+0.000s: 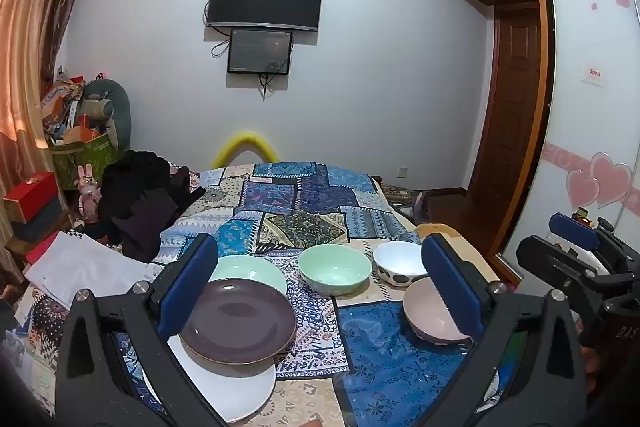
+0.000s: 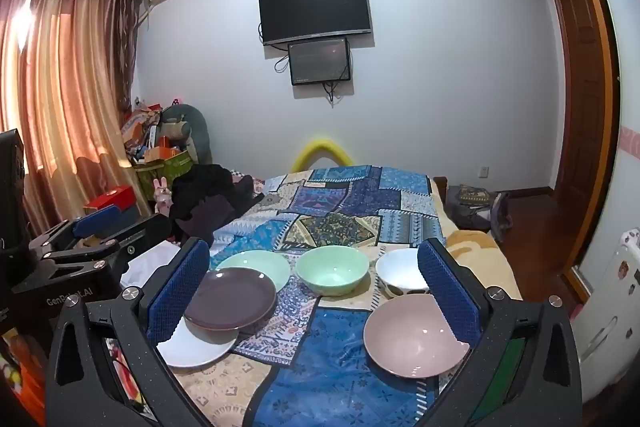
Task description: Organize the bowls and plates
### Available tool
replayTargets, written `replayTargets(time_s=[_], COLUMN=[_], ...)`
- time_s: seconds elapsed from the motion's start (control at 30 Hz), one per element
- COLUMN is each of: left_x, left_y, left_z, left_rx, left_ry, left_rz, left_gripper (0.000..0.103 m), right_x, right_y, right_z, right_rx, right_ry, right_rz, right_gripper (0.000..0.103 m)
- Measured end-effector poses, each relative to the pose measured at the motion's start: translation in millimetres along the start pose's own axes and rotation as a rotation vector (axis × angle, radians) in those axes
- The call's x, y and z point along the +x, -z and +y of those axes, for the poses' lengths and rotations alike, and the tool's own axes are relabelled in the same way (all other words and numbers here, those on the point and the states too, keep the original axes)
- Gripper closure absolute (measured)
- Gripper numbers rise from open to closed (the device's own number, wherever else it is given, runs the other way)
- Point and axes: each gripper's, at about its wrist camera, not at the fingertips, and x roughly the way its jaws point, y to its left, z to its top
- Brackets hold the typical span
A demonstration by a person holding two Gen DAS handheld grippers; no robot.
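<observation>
On the patchwork bedspread (image 2: 340,379) the green bowl (image 2: 333,269) and pink bowl (image 2: 414,337) hold nothing.

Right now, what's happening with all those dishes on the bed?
A person holds a hand-held gripper in each hand, the left and the right, both open and holding nothing. On the patchwork bedspread a purple plate overlaps a white plate and a green plate. The green bowl, white bowl and pink bowl sit apart. Nothing is being moved yet.
</observation>
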Motion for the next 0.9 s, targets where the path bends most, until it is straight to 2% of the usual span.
replayTargets(time_s=[0.9], left_x=[1.8], left_y=[6.0], left_z=[6.3], left_rx=[-0.005], left_ry=[0.003], left_rz=[-0.008], left_gripper=[0.000], right_x=[-3.0], right_y=[-0.7], right_z=[-0.4], right_rx=[0.008], right_ry=[-0.005], right_rz=[-0.008], right_gripper=[0.000])
